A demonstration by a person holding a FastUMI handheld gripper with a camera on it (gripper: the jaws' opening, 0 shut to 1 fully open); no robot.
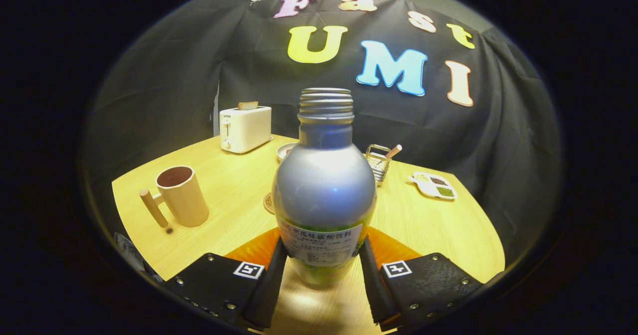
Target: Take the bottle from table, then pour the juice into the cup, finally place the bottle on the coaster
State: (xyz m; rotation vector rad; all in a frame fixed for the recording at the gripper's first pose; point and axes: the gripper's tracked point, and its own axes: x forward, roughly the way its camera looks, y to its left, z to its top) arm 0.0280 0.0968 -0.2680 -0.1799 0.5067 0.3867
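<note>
Gripper view: bottle (324, 185) is standing upright between the tool (323, 267) fingers, both pads pressing its labelled lower body. It is showing a silver shoulder and an uncapped threaded neck. Cup (182, 195) is sitting on the desk (234, 185) off left; coaster (269, 203) is peeking out just behind the bottle.

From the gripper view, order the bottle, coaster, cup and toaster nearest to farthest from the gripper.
1. Bottle: clamped between the gripper fingers.
2. Coaster: just behind the bottle, peeking out on its left.
3. Cup: farther off, left.
4. Toaster: far edge, by the wall.
</note>
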